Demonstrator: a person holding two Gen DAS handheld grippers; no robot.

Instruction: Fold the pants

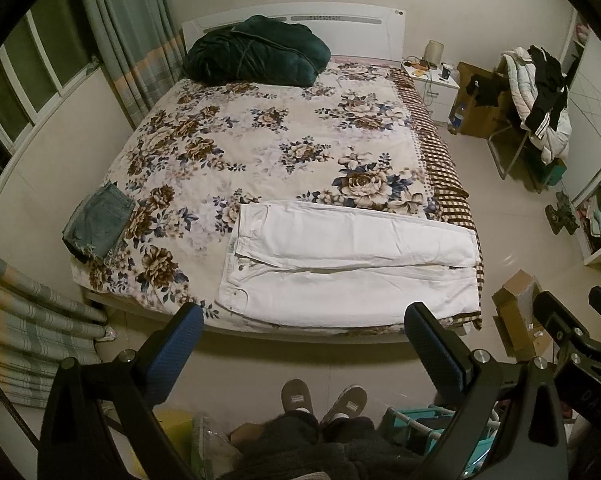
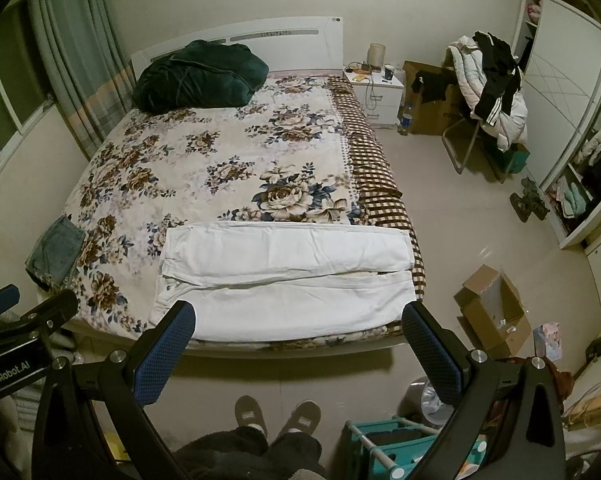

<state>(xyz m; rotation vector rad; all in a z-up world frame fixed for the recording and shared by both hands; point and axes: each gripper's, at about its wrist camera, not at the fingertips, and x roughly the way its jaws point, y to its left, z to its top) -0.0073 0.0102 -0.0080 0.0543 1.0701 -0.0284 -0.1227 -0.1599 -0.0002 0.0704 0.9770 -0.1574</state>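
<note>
Bedroom with pale floor tiles and a bed (image 1: 260, 152) under a floral bedspread filling the middle of both views; a dark green quilt (image 1: 256, 52) is bundled at the headboard near the top of the frame, and a small folded pair of denim shorts (image 1: 100, 222) sits at the left edge of the mattress.

The white pants (image 1: 352, 264) lie flat along the foot edge of the bed, in the lower centre of each frame. Their long axis runs left to right across the picture, waistband at the left and leg hems at the right, where they reach the checked border at the corner of the mattress. One leg lies above the other in the frame, a seam-like gap between them.

Both grippers hang clear of the bed above the floor, fingers spread wide and holding nothing. The left gripper (image 1: 304, 344) frames the waist half; the right gripper (image 2: 300, 344) sits nearer the hem half, so each probably takes its own end.

The near long edge lies just at the mattress edge, directly ahead of the fingers. Bare bedspread above the pants gives room to fold away; a cardboard box (image 2: 492, 308) and a teal rack (image 2: 392, 448) crowd the floor at lower right.
</note>
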